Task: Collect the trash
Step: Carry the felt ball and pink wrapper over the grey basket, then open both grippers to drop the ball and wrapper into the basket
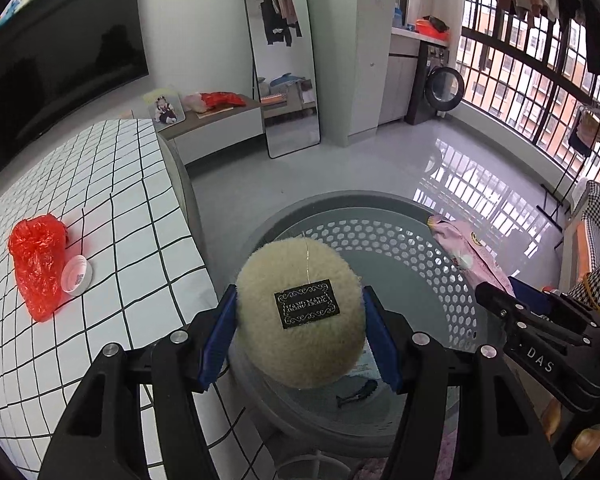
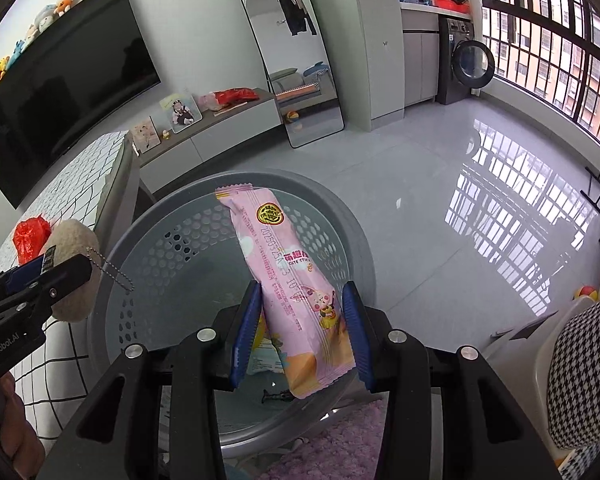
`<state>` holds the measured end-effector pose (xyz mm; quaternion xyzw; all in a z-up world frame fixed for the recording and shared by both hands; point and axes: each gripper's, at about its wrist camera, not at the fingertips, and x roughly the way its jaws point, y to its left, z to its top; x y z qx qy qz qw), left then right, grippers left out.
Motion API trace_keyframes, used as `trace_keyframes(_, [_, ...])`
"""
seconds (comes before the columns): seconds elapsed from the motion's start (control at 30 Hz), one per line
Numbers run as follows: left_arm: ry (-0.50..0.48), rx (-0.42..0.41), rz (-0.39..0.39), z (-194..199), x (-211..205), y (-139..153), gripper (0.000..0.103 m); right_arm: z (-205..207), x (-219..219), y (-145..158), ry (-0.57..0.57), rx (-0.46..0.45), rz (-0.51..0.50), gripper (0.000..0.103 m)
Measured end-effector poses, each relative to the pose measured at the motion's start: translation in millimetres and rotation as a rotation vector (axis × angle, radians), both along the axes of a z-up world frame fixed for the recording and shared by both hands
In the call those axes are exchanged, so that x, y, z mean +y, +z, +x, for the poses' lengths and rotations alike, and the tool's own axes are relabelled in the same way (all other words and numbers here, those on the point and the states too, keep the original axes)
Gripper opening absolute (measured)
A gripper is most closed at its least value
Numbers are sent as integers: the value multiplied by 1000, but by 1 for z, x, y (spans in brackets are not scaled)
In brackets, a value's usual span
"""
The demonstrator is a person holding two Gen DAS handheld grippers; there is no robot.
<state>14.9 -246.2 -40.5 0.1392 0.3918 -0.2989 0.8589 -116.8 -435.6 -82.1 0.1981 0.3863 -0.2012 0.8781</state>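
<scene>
— How far are you with the trash?

— I judge about the middle. Below both my tongs stands the grey basket [image 1: 380, 236], the biggest thing here, and some pieces already lie on its bottom: a pale printed paper and a small dark thing that I cannot name. So a part is collected. Two more pieces are in my tongs above the basket, not yet dropped. To the left of my left gripper, on the checked table [image 1: 148, 216], there remain a red plastic bag [image 1: 36, 256] and, touching it, a small white cap [image 1: 77, 274]. These are still to be picked, I think.

— What is in each gripper?

— My left gripper [image 1: 300, 328] is clamped on the fluffy cream ball [image 1: 300, 312]. The blue pads press on its two sides, quite wide apart because the ball is thick. It has a black label and a thin bead chain [image 2: 118, 276], which hangs down on the basket side. My right gripper [image 2: 302, 328] holds the pink snack wrapper [image 2: 288, 276]. It stands narrower; the wrapper passes between the blue pads and points away from me, over the open basket. The left pad touches it for sure; at the right pad I cannot tell if there is a little gap.

— And the next step?

— I suppose only to open both above the basket; both pieces hang over its mouth already.
</scene>
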Motion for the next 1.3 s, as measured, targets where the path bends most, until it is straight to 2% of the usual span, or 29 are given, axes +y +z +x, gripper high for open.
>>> trace_keyframes(0.77, [-8,58,17,11,-11,-12,61,21,-1,-2,26,34,10,41])
trace_keyframes(0.97, [-7,51,17,9,-9,-10,63,22,1,-1,32,33,3,41])
trace_keyframes(1.07, [3,41,11,9,-6,-8,70,21,2,1,33,29,-1,45])
trace_keyframes(1.13, [8,37,9,8,-5,-7,71,19,3,2,28,15,-5,60])
trace_keyframes(1.3, [12,37,10,6,-4,-6,73,17,3,4,22,3,-3,61])
